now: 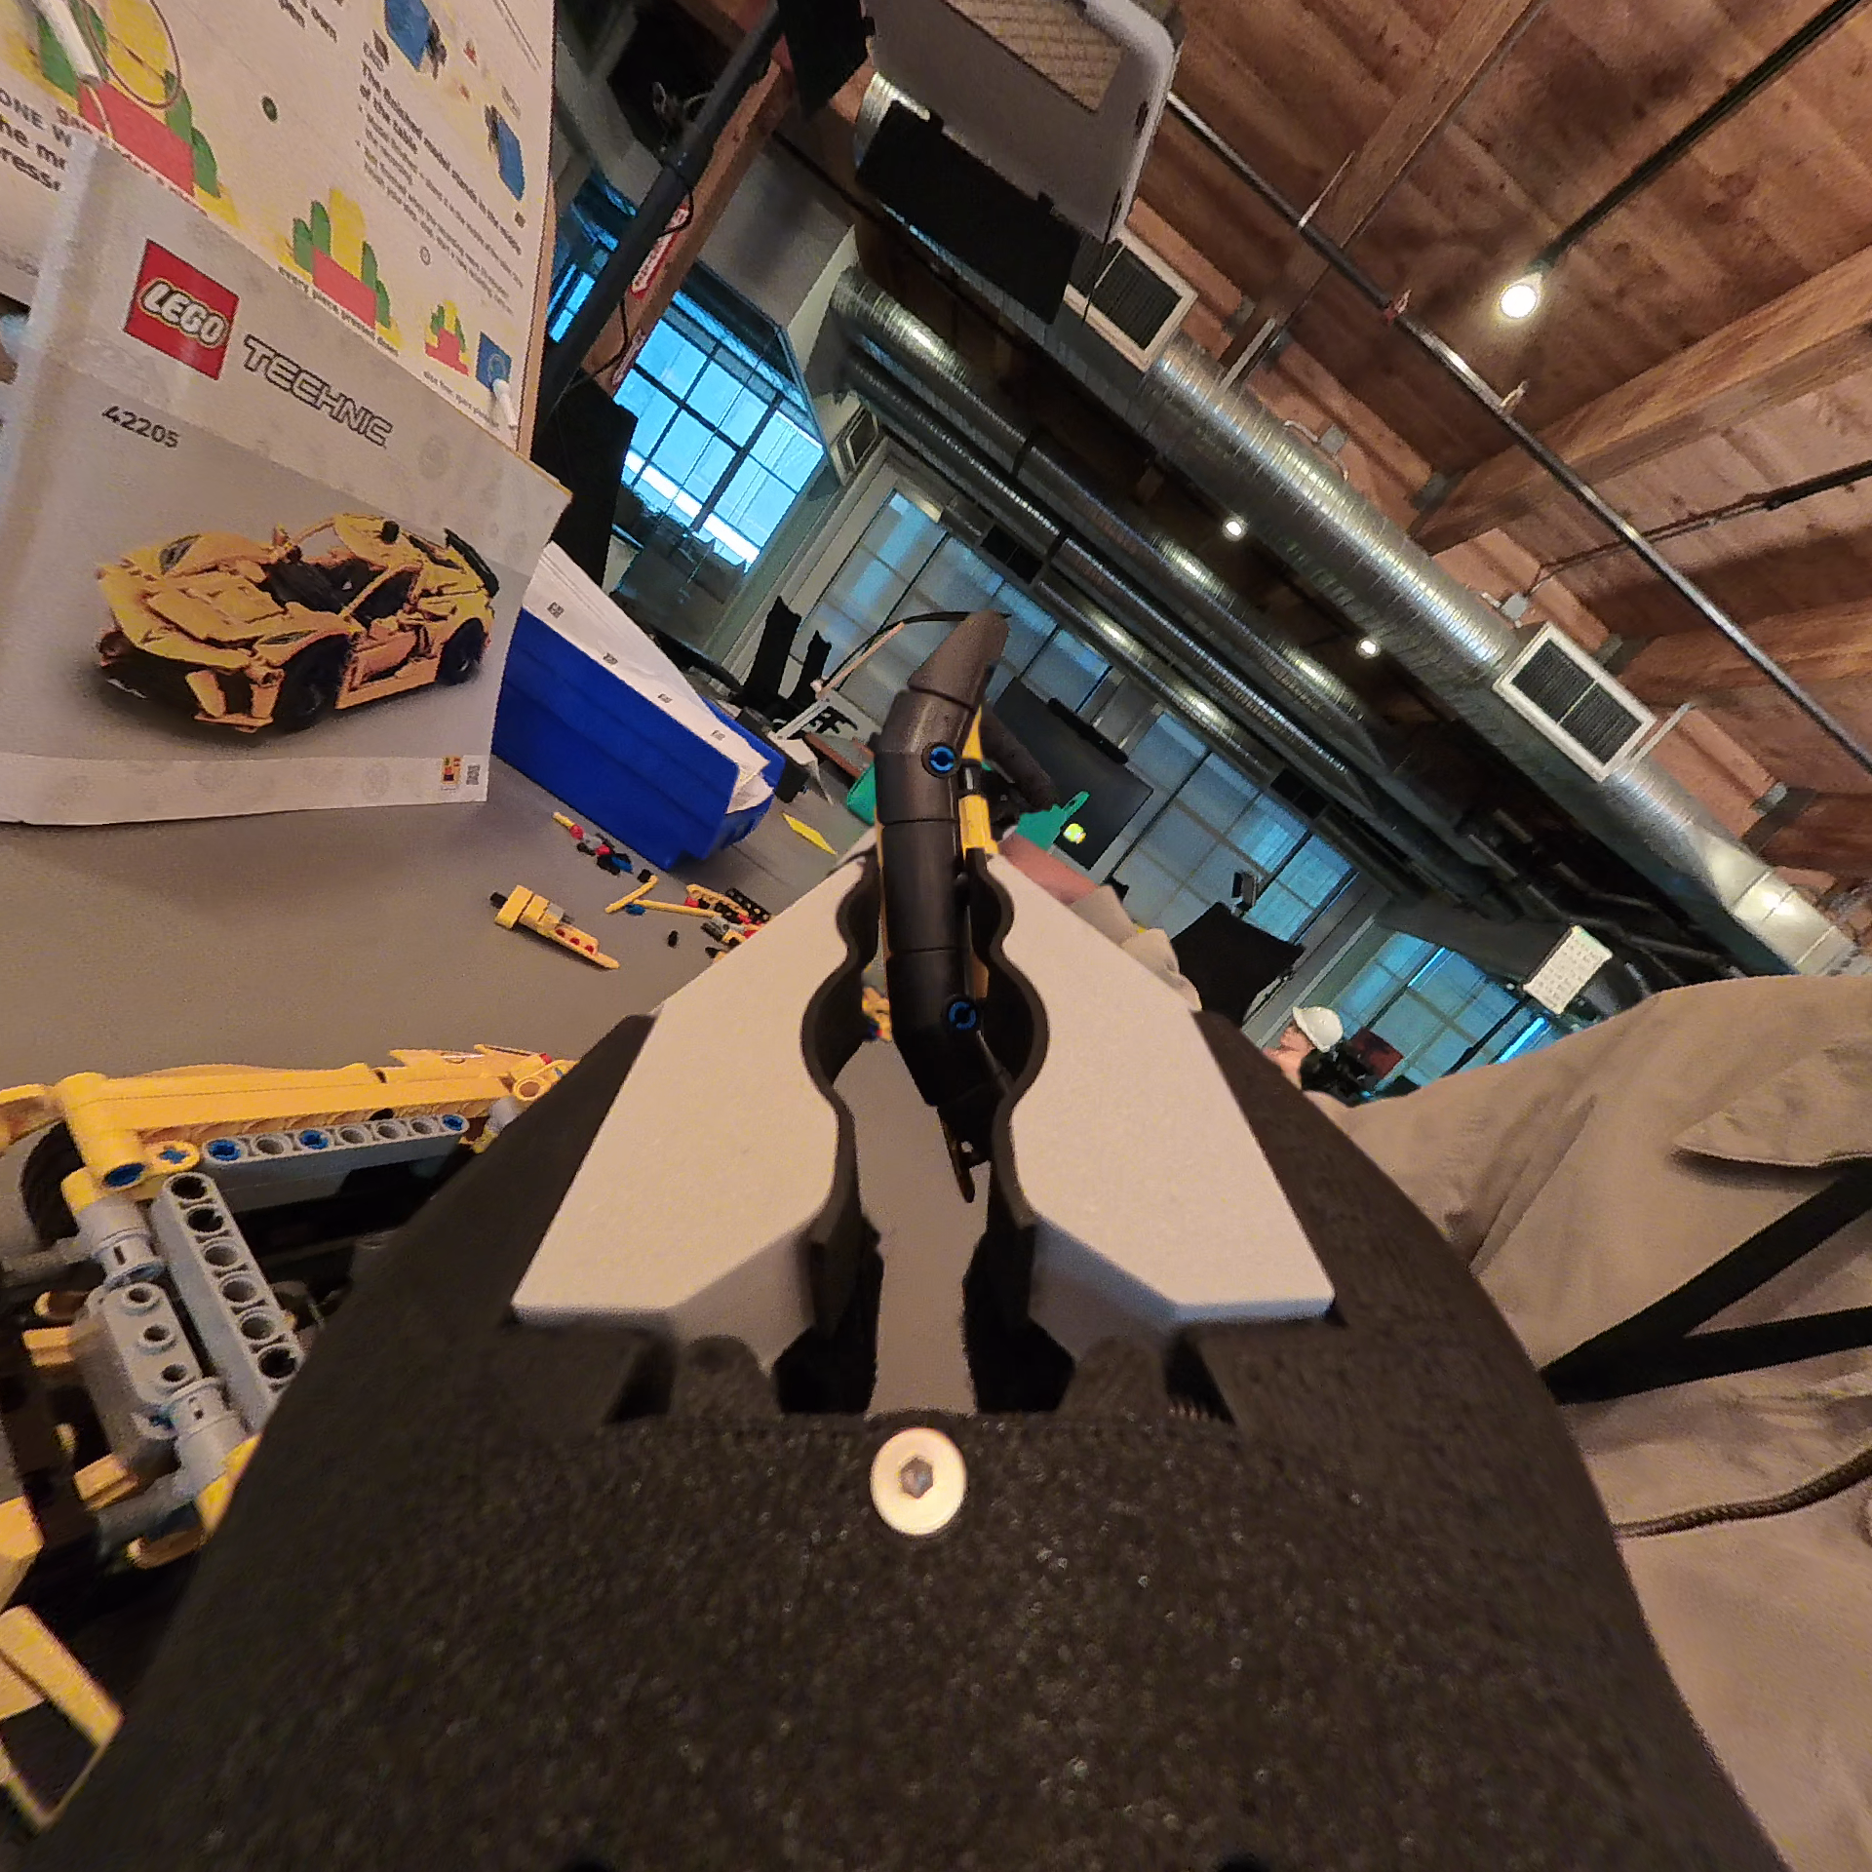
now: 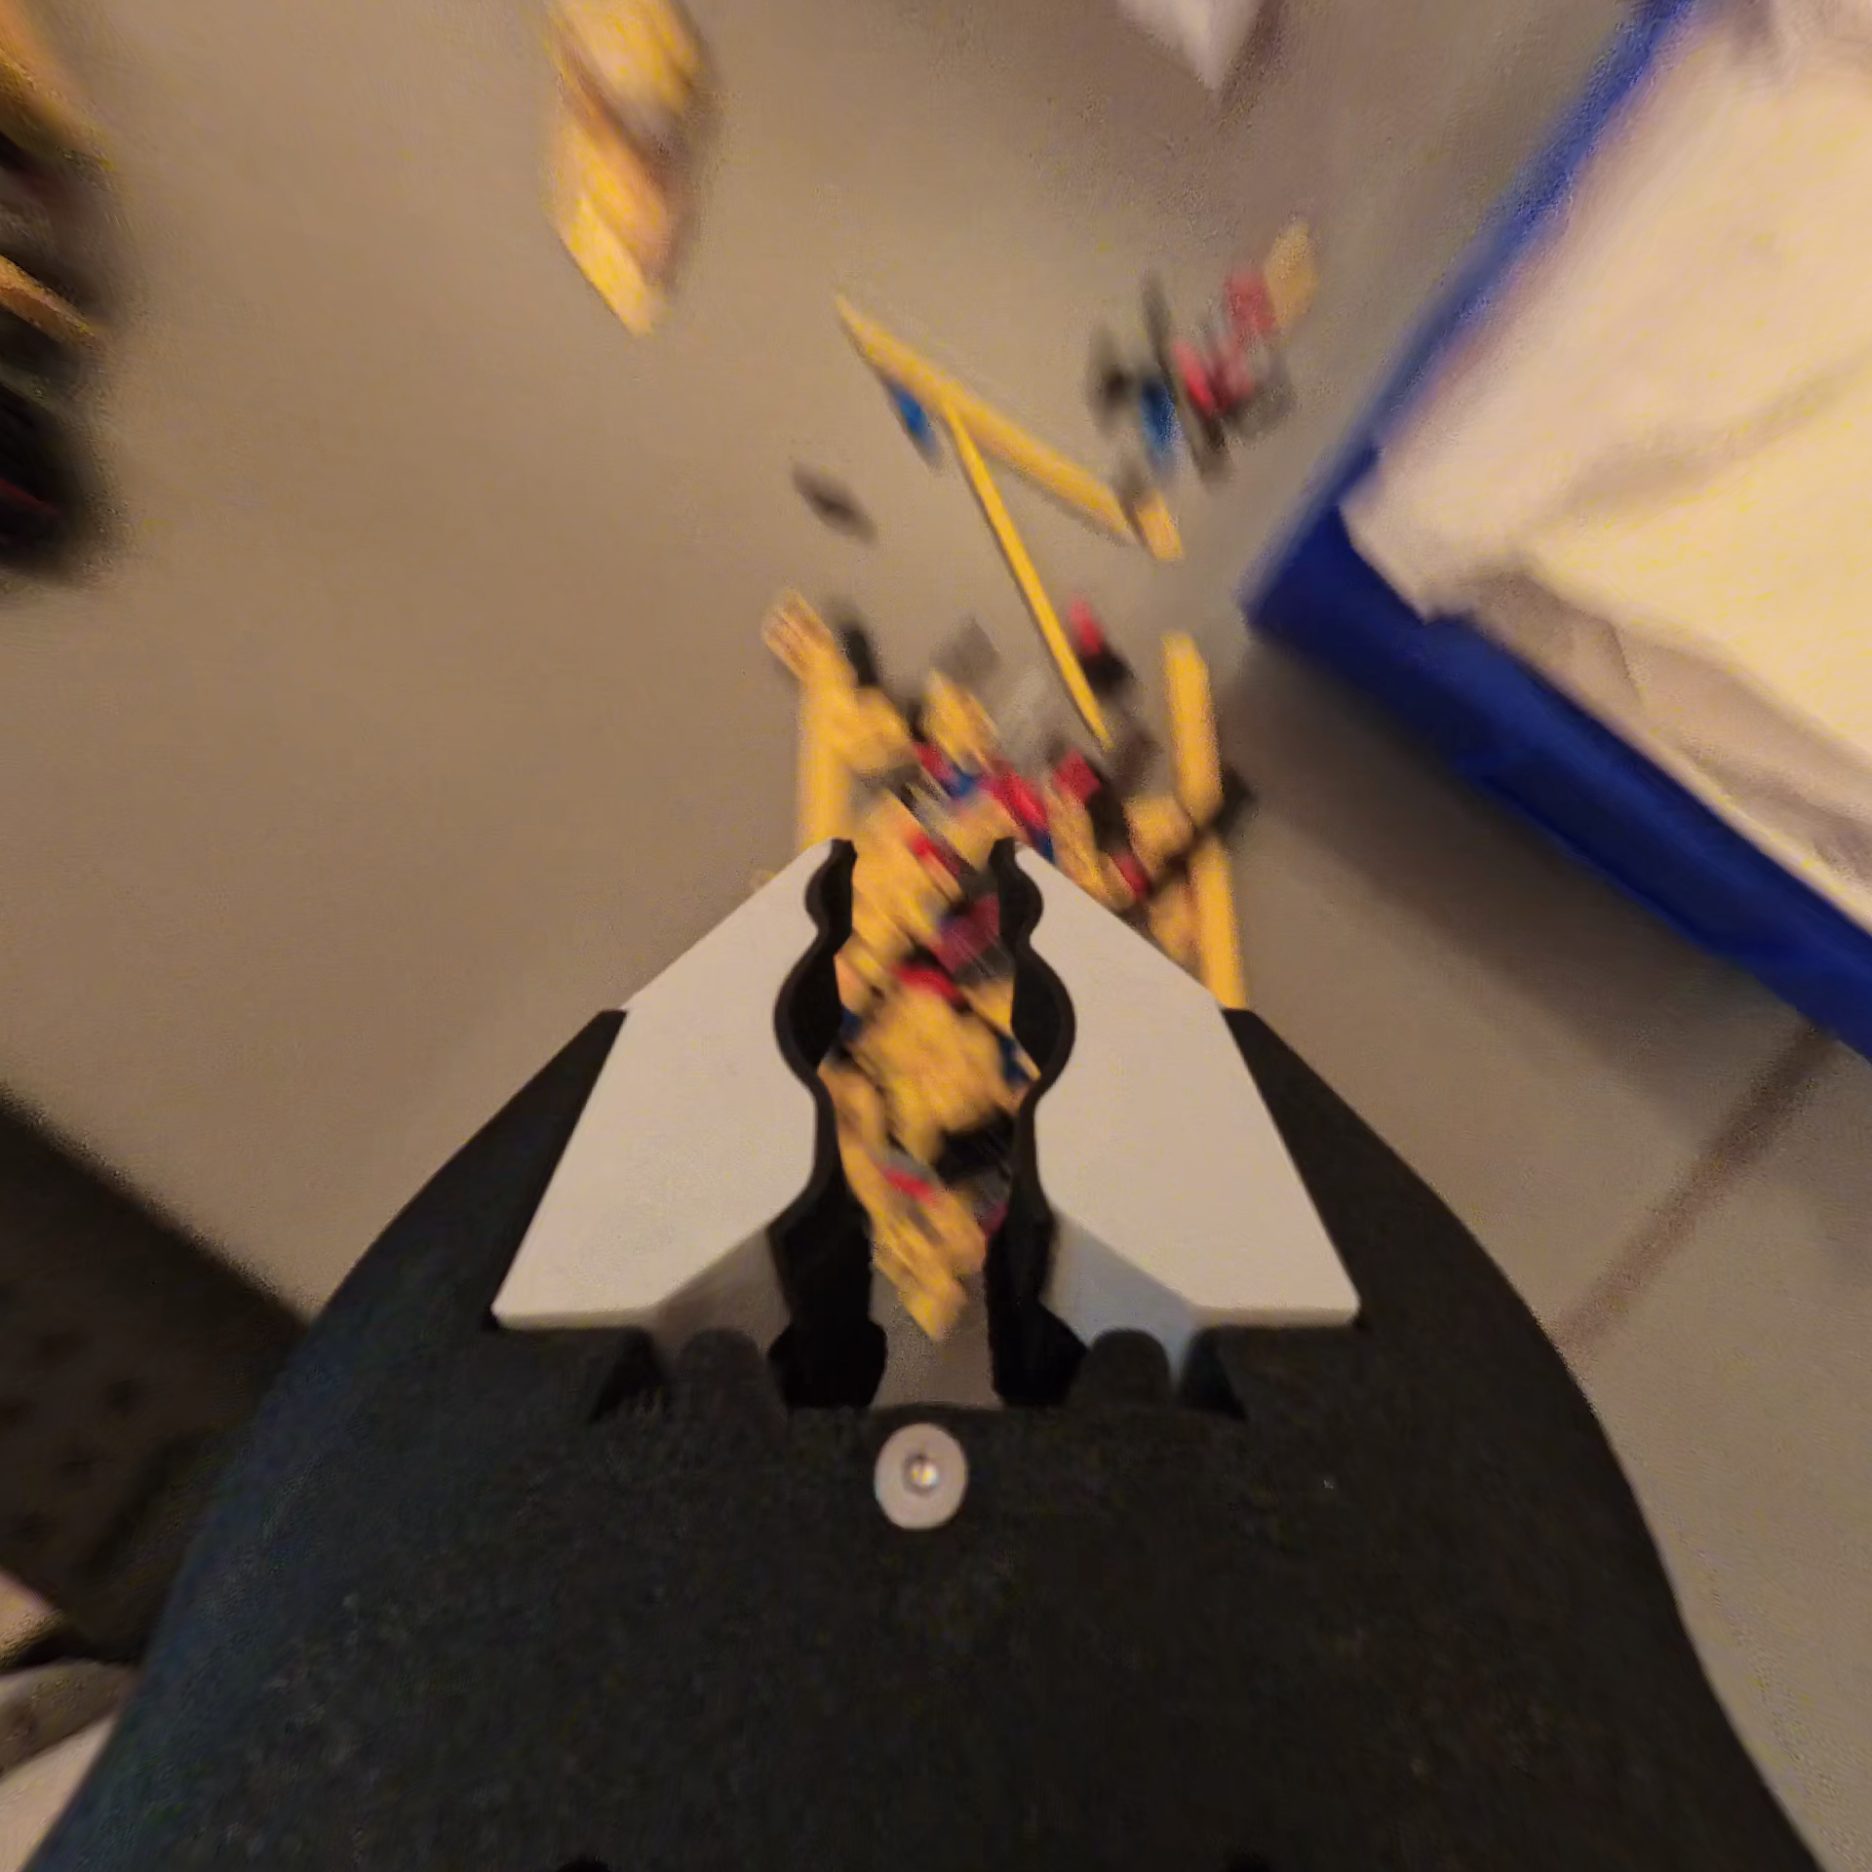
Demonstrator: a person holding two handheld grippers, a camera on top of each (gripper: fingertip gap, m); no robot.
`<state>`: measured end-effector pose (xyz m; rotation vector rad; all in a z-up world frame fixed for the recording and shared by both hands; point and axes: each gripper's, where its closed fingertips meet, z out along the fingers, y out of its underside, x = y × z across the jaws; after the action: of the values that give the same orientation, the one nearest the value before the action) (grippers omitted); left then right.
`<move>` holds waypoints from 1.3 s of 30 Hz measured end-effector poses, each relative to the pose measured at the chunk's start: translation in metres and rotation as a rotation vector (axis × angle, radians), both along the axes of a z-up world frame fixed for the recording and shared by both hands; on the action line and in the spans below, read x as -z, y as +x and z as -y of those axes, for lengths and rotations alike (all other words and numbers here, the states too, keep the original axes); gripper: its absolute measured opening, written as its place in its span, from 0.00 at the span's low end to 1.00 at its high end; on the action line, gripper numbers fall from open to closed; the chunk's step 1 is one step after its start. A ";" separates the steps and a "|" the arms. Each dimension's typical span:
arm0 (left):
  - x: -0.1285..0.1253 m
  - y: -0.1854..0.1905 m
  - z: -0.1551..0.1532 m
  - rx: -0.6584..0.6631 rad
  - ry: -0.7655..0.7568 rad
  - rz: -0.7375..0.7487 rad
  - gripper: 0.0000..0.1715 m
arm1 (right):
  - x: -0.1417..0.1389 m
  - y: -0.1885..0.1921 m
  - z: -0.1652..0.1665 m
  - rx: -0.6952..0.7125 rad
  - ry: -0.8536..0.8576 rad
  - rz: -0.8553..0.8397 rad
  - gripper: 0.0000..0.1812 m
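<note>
Left gripper: I see jaws clamped on black curved assembly, raised off table.
Handling: my guess light, stiff plastic, pinned joints may pop; grip mid-span.
Right gripper: jaws apart, above blurred yellow parts pile.
Writing: booklet w/ logo, text not copied.
Far: blue bin.
</note>
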<state>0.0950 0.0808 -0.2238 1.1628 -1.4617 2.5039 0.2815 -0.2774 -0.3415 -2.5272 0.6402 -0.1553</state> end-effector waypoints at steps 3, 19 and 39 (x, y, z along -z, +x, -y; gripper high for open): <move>-0.003 0.002 -0.001 0.013 -0.061 -0.010 0.09 | -0.081 -0.043 -0.112 -0.197 0.581 -0.049 0.19; -0.010 0.003 0.001 0.071 -0.255 -0.015 0.09 | -0.095 -0.205 -0.354 -0.433 1.136 -0.480 0.14; 0.017 -0.011 0.056 0.223 0.060 -0.033 0.20 | -0.100 -0.194 -0.320 -0.474 1.109 -0.517 0.03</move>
<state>0.0840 0.0246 -0.2404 0.9812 -1.5714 2.2986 0.0879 0.0425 -0.2419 -1.5273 0.1692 0.8170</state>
